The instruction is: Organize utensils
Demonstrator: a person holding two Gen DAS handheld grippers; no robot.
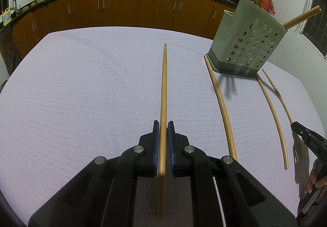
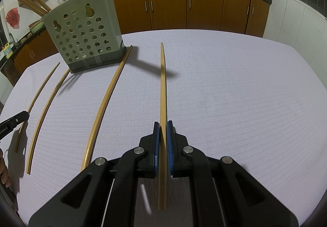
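Your left gripper (image 1: 163, 125) is clamped on a chopstick (image 1: 164, 84) that points out over the table (image 1: 81, 84). Your right gripper (image 2: 163, 125) is likewise closed on another chopstick (image 2: 162, 84). Three loose chopsticks (image 2: 104, 104) lie on the cloth beside the holder (image 2: 85, 33), which already has several inside.

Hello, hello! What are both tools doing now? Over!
Left tool shut on a chopstick. Right tool shut on another chopstick. Three loose chopsticks lie near the holder. Nothing blocks the path.
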